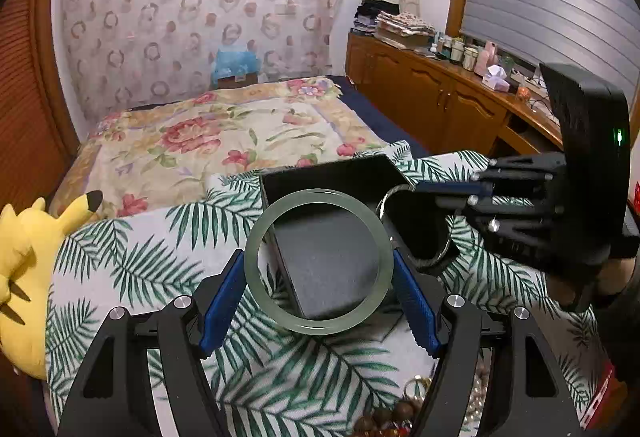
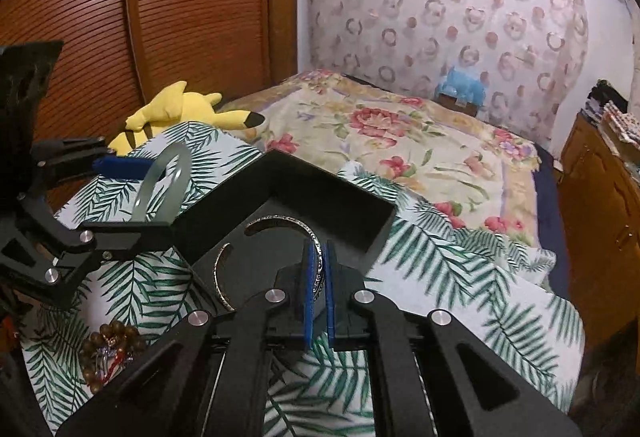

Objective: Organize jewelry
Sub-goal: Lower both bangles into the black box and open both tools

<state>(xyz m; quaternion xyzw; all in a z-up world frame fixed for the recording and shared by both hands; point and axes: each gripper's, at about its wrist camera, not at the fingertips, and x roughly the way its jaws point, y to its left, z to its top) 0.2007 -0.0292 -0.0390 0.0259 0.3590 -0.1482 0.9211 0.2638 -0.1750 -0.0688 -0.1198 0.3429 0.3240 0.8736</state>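
The left gripper (image 1: pixel 320 293) clamps a pale green jade bangle (image 1: pixel 319 262) across its width, blue pads on both sides, above the open black rectangular box (image 2: pixel 340 197). The right gripper (image 2: pixel 319 273), pads pressed together, pinches a thin engraved silver cuff bracelet (image 2: pixel 280 225) over that box's near edge. The box sits on a palm-leaf printed cloth (image 2: pixel 460 277), with a brown wooden bead bracelet (image 2: pixel 110 341) at the cloth's near left corner.

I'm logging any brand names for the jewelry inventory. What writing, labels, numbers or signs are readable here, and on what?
No readable text in either view.
Silver bangle: engraved pattern along its band, too small to read.
Right tool: a lit green mark on its housing, a symbol only.
Black box: no label visible.
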